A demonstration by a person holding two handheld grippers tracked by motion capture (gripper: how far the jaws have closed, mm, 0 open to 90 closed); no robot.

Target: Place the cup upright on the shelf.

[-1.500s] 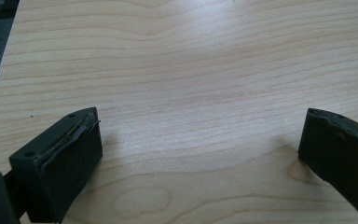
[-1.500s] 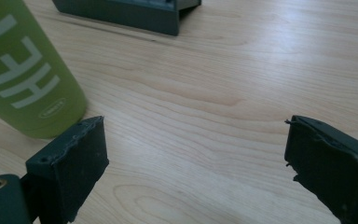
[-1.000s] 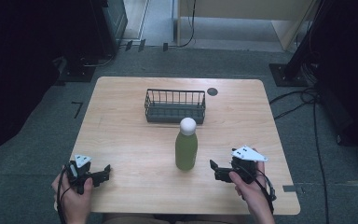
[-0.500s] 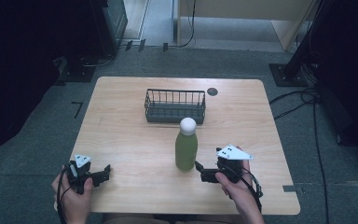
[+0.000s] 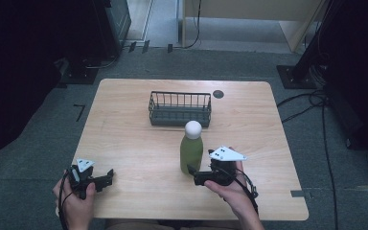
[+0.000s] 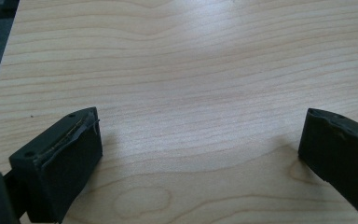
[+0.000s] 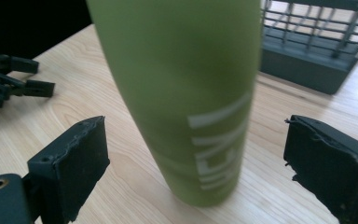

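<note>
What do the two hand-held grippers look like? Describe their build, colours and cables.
Each hand-held gripper, left and right, is black, with two blocky jaws faced in rough-edged dark pads. A pale grey three-cornered plate tops each. Thin black cables trail back over the hands. No sleeves are visible.

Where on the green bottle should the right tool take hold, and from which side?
Probably the lower straight body of the green bottle, coming level from the person's side. It stands upright, and the open right tool already has one jaw on each side of it.
</note>
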